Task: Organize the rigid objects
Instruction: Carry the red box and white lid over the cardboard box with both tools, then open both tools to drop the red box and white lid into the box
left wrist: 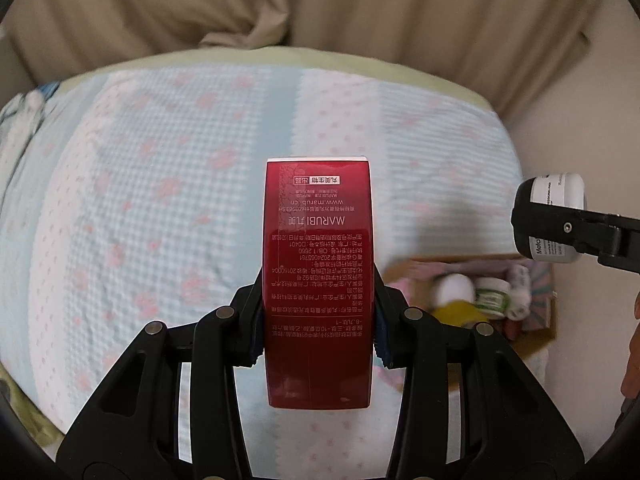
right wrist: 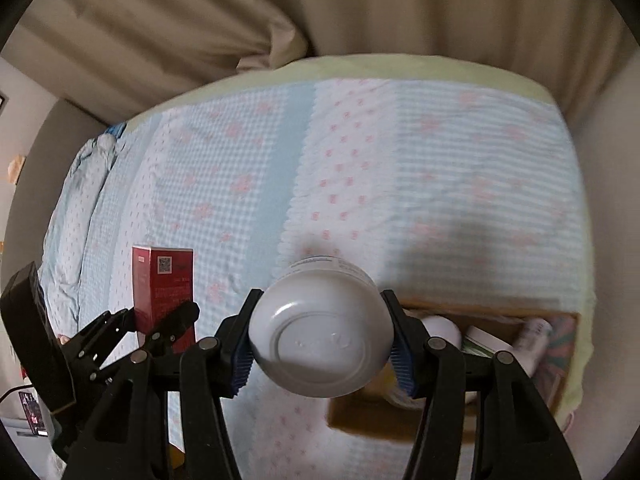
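My left gripper (left wrist: pixel 318 320) is shut on a tall glossy red box (left wrist: pixel 318 280) with white print, held upright above the bed; the same red box (right wrist: pixel 164 292) and left gripper (right wrist: pixel 160 322) show at the lower left of the right wrist view. My right gripper (right wrist: pixel 320 346) is shut on a white plastic bottle (right wrist: pixel 320 328), its round base facing the camera. In the left wrist view that white bottle (left wrist: pixel 556 196) sits in the right gripper (left wrist: pixel 560 228) at the right edge.
A bed with a light blue and pink patterned quilt (left wrist: pixel 160 200) fills both views. A cardboard box (right wrist: pixel 500 320) on the bed's right corner holds several jars and tubes, among them a green-labelled jar (left wrist: pixel 492 298). Beige curtains (right wrist: pixel 360 8) hang behind.
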Demonstrator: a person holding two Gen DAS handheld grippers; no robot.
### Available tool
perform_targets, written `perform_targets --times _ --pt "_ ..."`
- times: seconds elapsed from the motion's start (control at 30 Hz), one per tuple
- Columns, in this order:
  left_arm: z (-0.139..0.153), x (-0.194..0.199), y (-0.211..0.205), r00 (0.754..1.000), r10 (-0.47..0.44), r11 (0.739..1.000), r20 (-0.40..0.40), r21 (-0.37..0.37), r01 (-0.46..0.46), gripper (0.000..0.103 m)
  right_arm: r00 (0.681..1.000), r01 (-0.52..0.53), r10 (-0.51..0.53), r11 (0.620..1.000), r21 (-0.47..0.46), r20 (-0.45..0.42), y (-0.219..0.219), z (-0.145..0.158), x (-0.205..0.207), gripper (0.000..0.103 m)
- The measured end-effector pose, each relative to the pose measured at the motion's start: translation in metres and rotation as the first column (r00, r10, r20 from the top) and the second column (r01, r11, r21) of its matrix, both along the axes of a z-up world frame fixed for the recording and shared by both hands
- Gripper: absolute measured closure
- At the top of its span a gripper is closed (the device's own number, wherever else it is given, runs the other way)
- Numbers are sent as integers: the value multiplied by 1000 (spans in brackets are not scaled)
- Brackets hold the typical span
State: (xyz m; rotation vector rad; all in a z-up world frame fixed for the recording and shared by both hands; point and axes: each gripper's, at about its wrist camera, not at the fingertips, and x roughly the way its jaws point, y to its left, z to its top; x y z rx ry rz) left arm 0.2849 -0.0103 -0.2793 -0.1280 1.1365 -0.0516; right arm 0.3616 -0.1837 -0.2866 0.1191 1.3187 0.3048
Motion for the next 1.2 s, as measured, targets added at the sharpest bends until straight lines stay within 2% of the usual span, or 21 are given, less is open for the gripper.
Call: perform_targets --times 0.13,0.27,0.47,0.5,0.53,0.7,1.0,1.2 --pt "4 -5 -45 998 -63 998 4 -23 63 65 998 64 -64 998 -7 14 -48 15 -23 50" --pt "-6 -8 -84 993 -118 992 -11 -42 117 65 991 132 -132 991 -30 11 -96 16 -45 50" --pt "-36 -15 -134 981 -181 983 -72 -55 177 65 981 188 -190 980 -70 -30 -150 -9 -75 50" --pt "-42 -16 -139 979 -186 982 -81 -54 182 65 976 197 -203 977 -85 -75 -157 -15 -80 50" --pt "-48 -16 -144 977 -191 981 -90 -50 187 65 974 202 -209 975 -90 -84 -164 -21 -85 50" --pt "-81 -13 -165 967 -214 977 -142 -18 213 65 963 220 -230 972 -84 -140 -180 -56 -102 50" --pt "-127 1 -176 952 -216 972 -218 48 232 65 959 167 -175 985 -53 -224 -178 -125 -110 50" --pt "-139 4 -178 941 -217 967 -258 74 243 64 962 103 -112 993 -49 -249 -174 -147 -104 50"
